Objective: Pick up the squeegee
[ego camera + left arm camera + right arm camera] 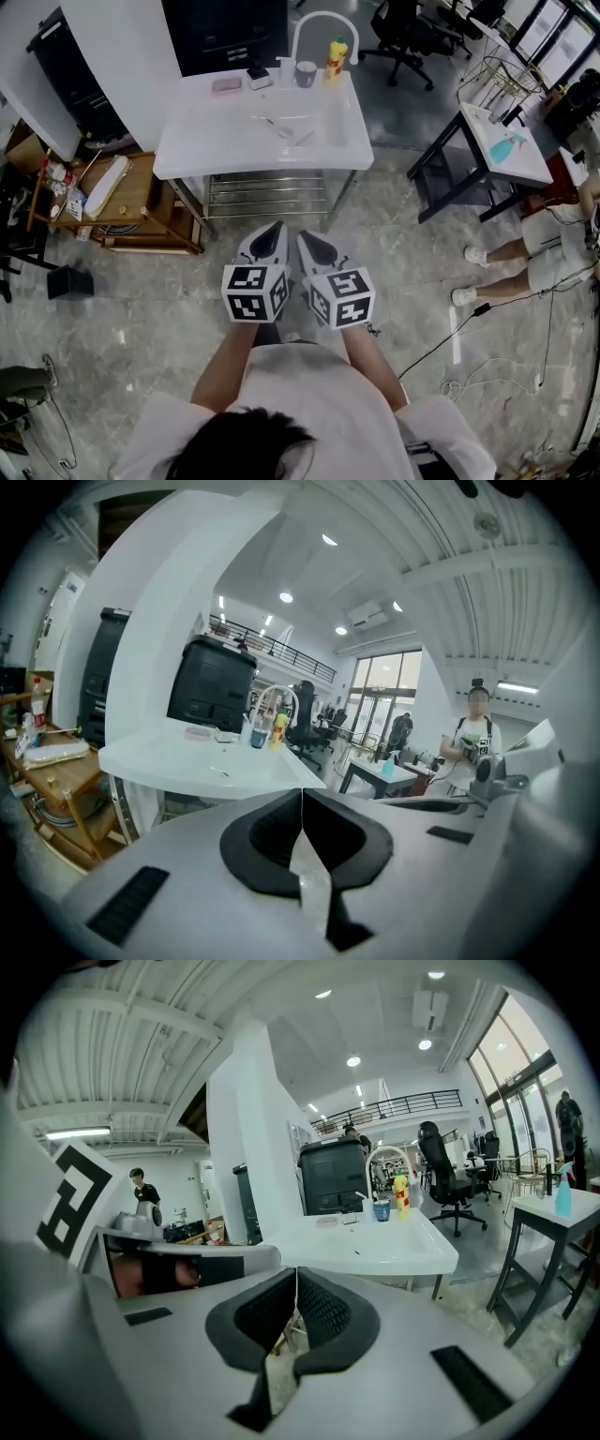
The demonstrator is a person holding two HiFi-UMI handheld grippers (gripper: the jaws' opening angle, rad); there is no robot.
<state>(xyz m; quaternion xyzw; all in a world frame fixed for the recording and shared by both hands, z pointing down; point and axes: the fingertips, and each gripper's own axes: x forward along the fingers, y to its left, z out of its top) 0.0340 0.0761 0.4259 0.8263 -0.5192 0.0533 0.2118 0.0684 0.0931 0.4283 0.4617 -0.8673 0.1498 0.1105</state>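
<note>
Head view: thin pale squeegee [279,127], too small for detail, lies flat in the basin of the white sink table [192,141], straight ahead of both grippers and well apart from them. Beyond it, at the far rim: cup [306,73], yellow bottle [337,58]. Left gripper [277,229] and right gripper [305,237] side by side over the floor, both with jaws pressed together, nothing between them. Wooden shelf [141,202] ahead-left of the left gripper.

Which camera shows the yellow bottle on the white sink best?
The head view: the yellow bottle stands clear beside the cup on the sink. The right gripper view shows it small, side-on; the left gripper view, smaller still.
</note>
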